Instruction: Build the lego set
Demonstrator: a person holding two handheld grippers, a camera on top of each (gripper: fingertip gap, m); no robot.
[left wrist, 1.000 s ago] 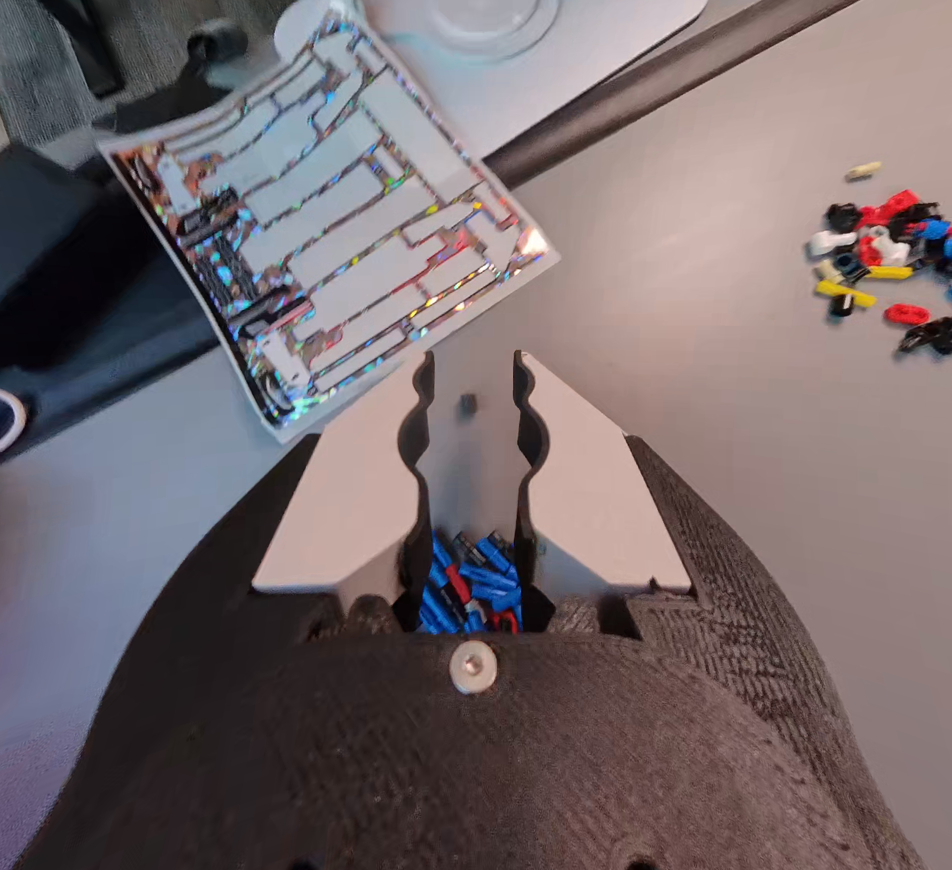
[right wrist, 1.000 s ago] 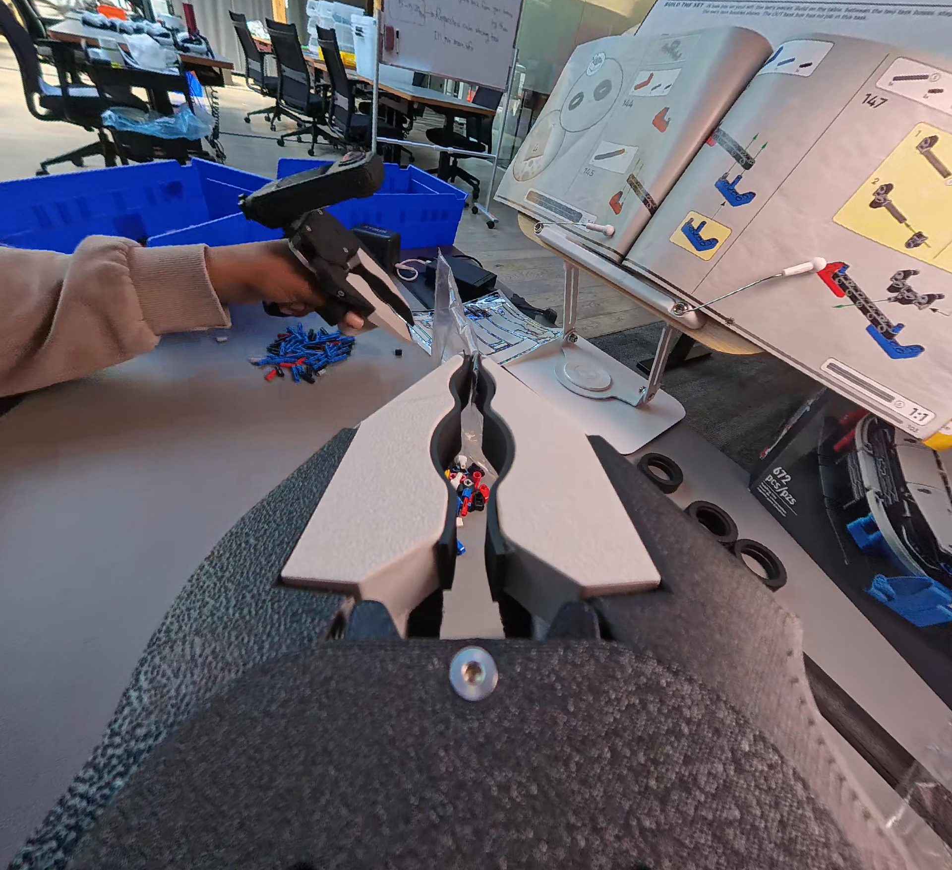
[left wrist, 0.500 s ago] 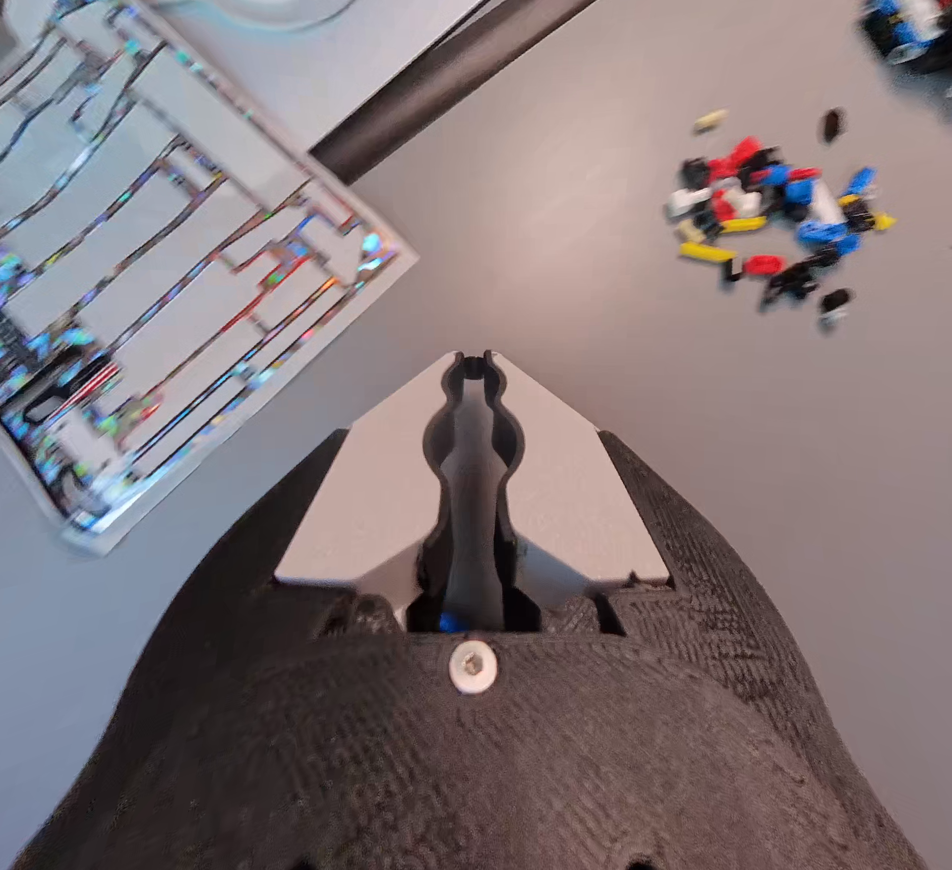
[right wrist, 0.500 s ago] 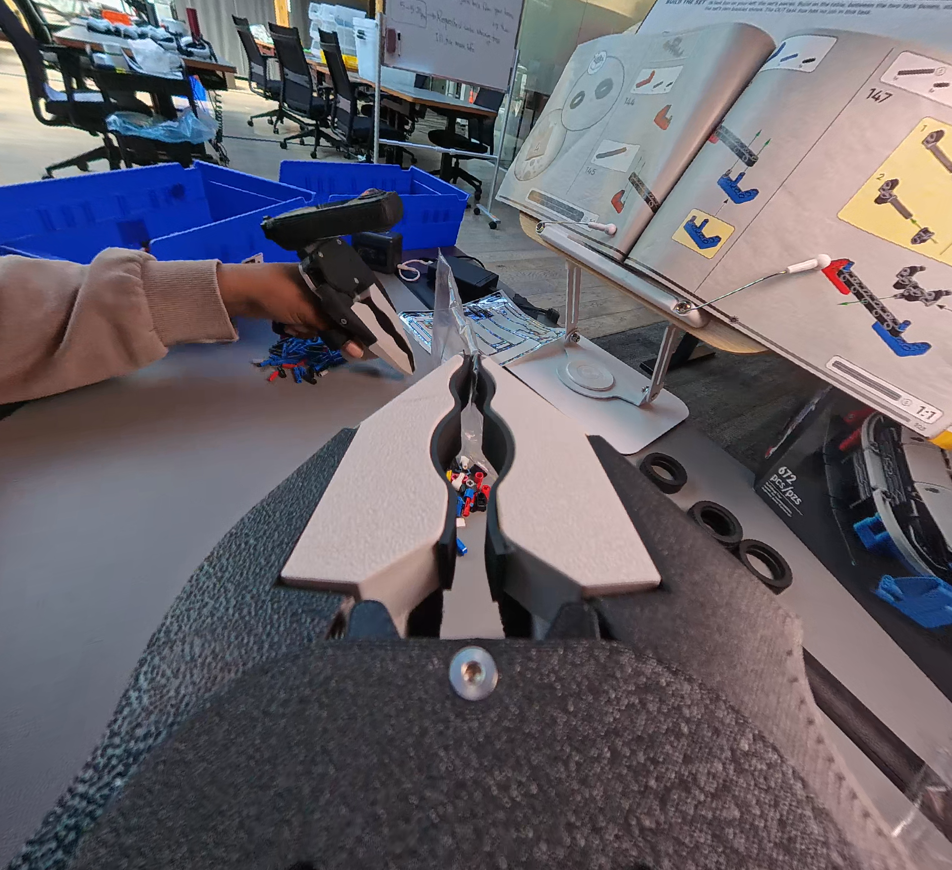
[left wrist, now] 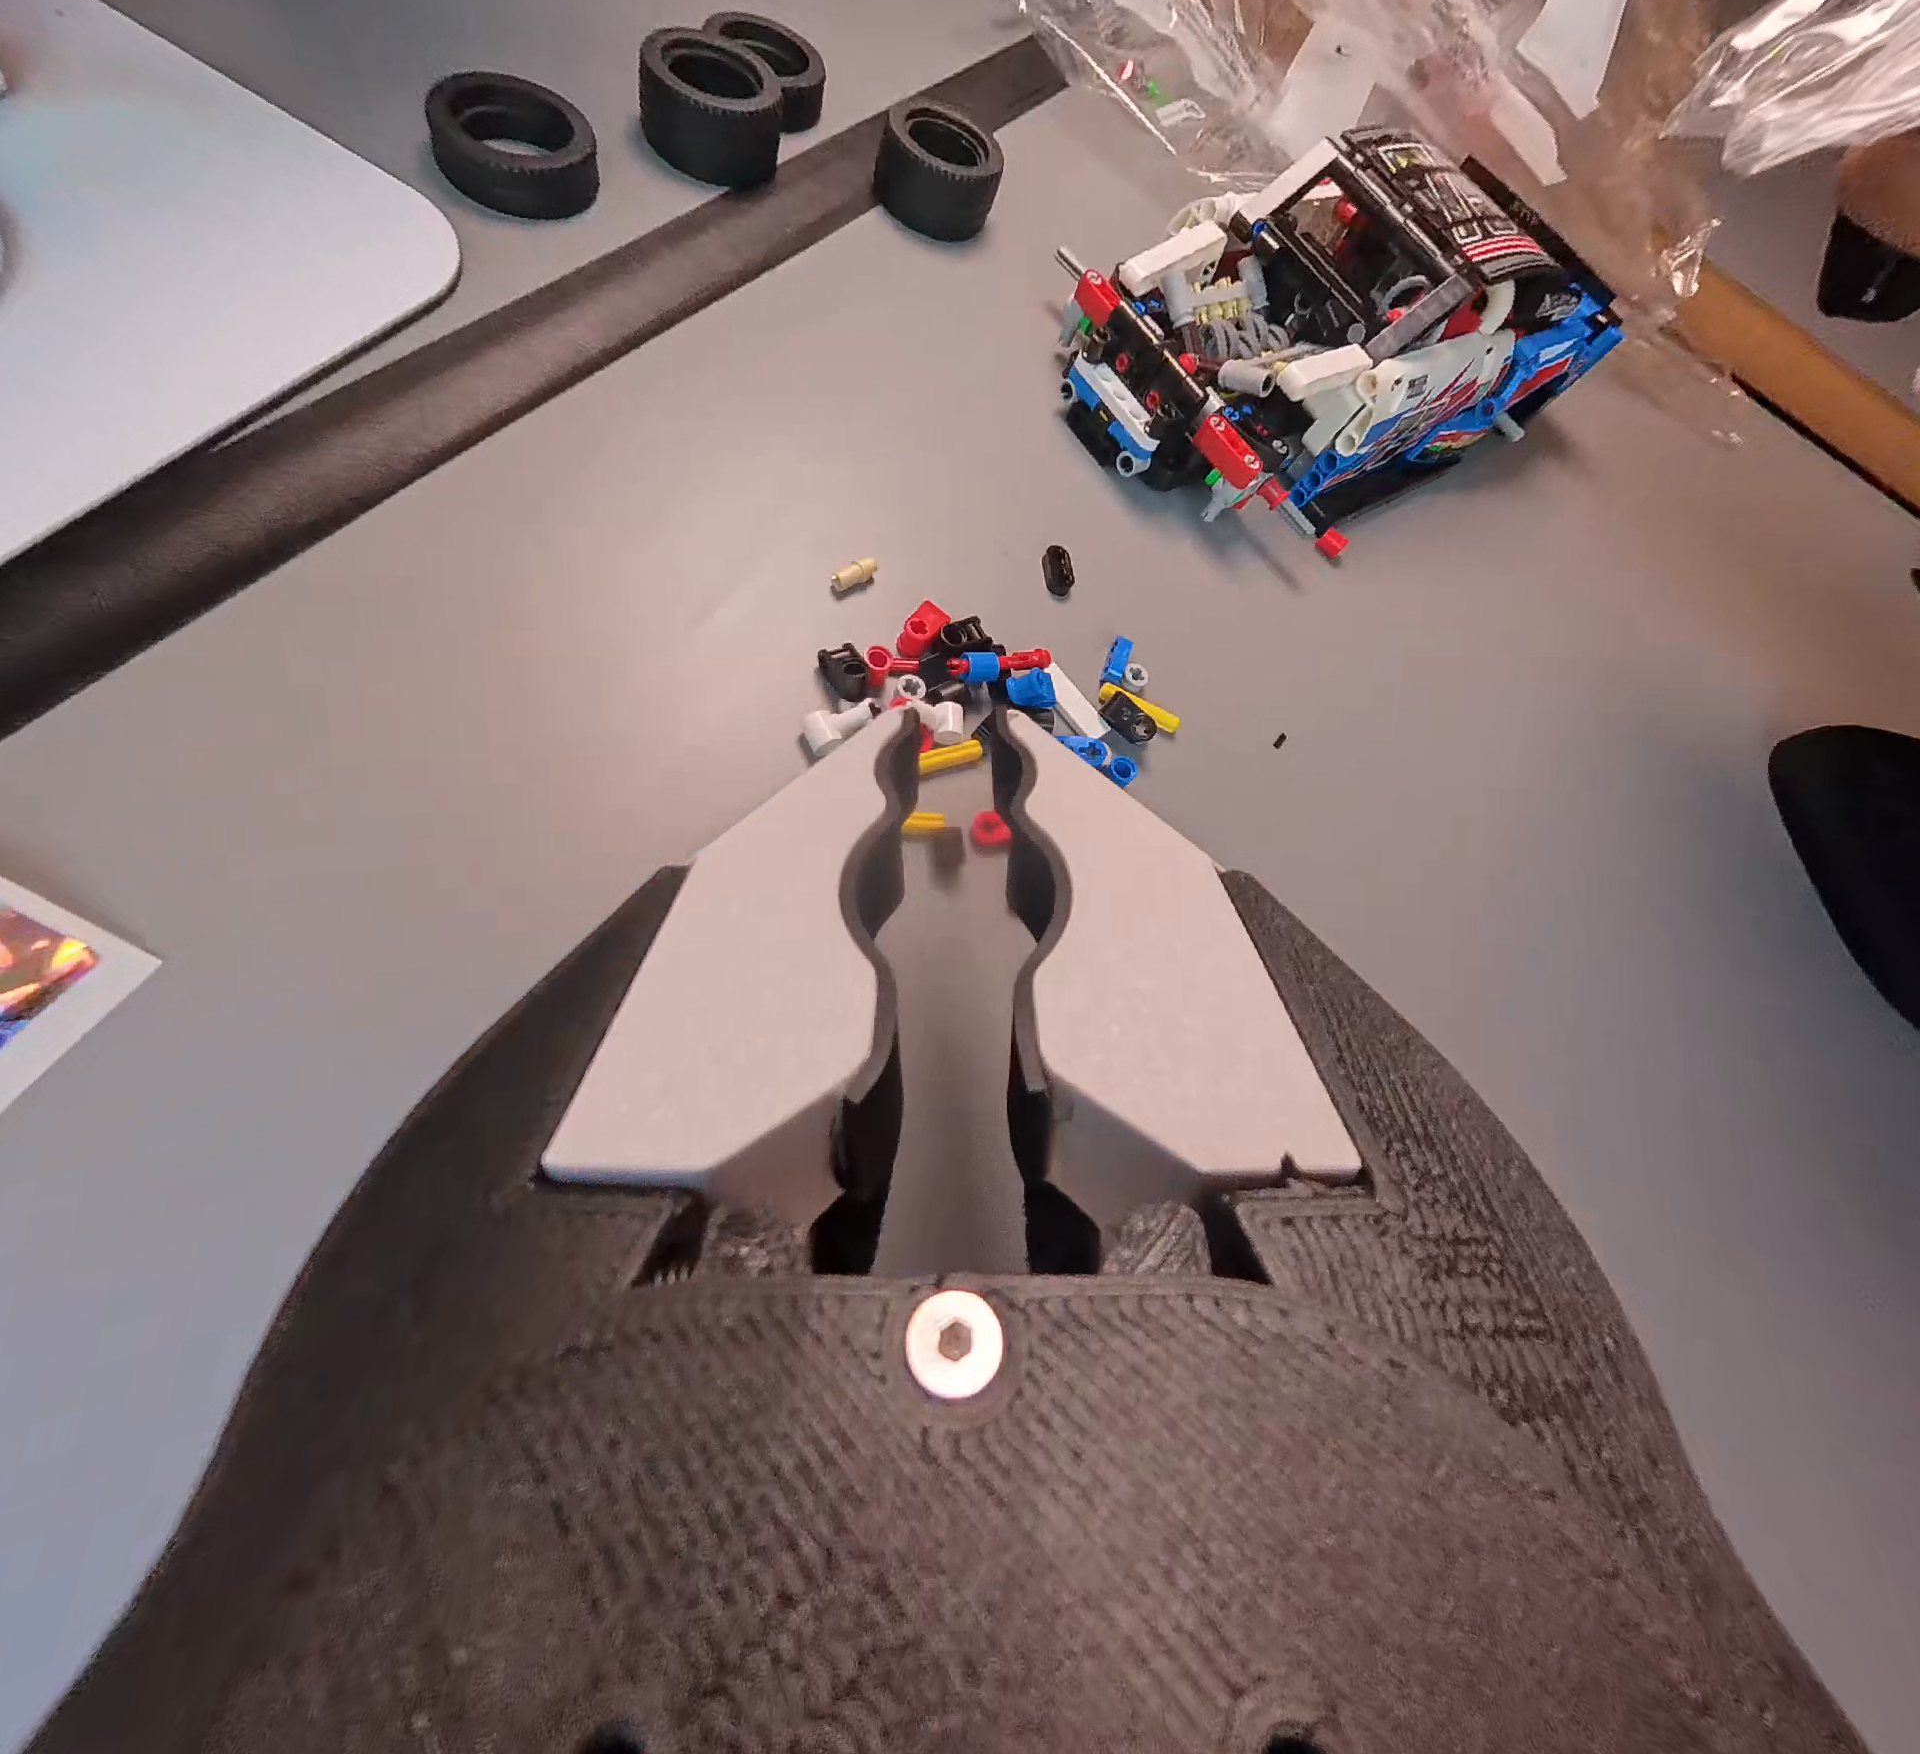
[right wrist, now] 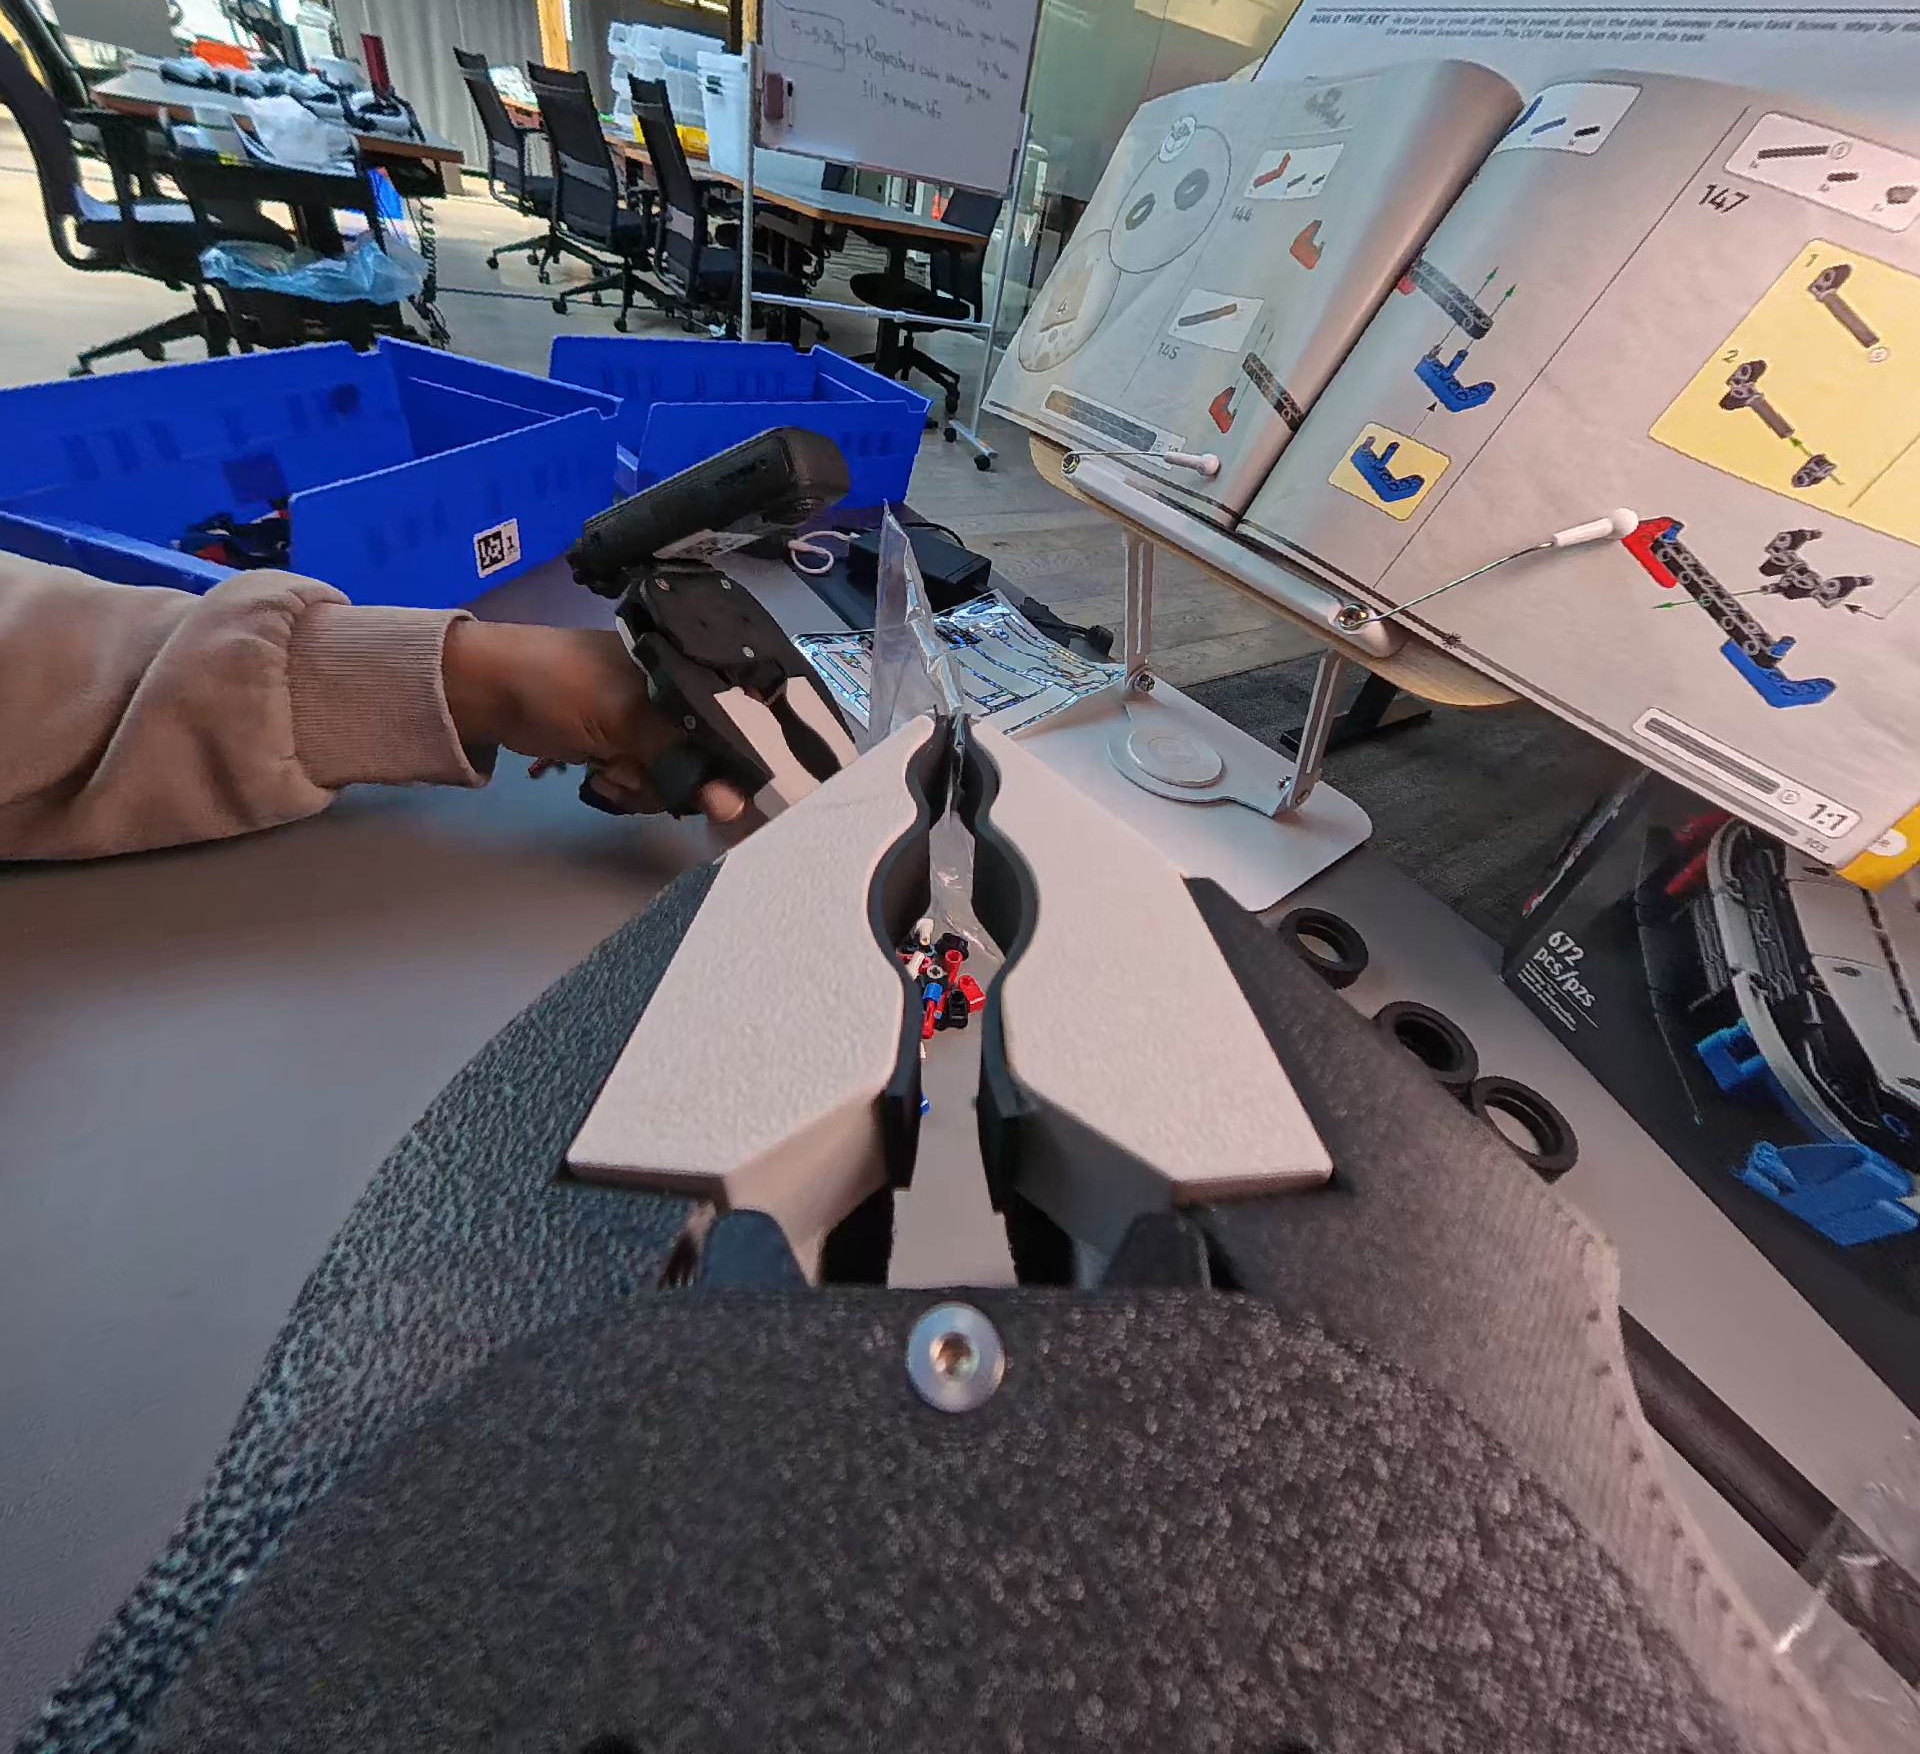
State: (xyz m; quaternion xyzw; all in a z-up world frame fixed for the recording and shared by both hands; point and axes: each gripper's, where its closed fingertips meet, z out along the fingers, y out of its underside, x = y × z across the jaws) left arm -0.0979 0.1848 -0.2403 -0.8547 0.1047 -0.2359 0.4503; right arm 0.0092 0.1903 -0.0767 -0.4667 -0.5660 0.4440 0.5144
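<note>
Pieces [left wrist: 987, 696] of many colours lie heaped at the centre of the left wrist view, loose on the grey counter [left wrist: 520, 665], presumably tipped out so single parts can be picked. The left hand-held gripper [left wrist: 954, 728] hangs right over the heap with its jaws parted and nothing between them, tips at the near edge of the pile, which suggests a pick is being lined up. The right hand-held gripper [right wrist: 951, 738] is clenched on a clear plastic bag [right wrist: 909, 624], pinching it upright at frame centre, probably to keep it out of the way. The half-built car [left wrist: 1340, 333] sits in the upper right of the left wrist view, near the heap, with four tyres [left wrist: 717, 94] set aside at the upper left. The instruction book [right wrist: 1558, 333] stands open on its stand at the right of the right wrist view, angled for reading.
</note>
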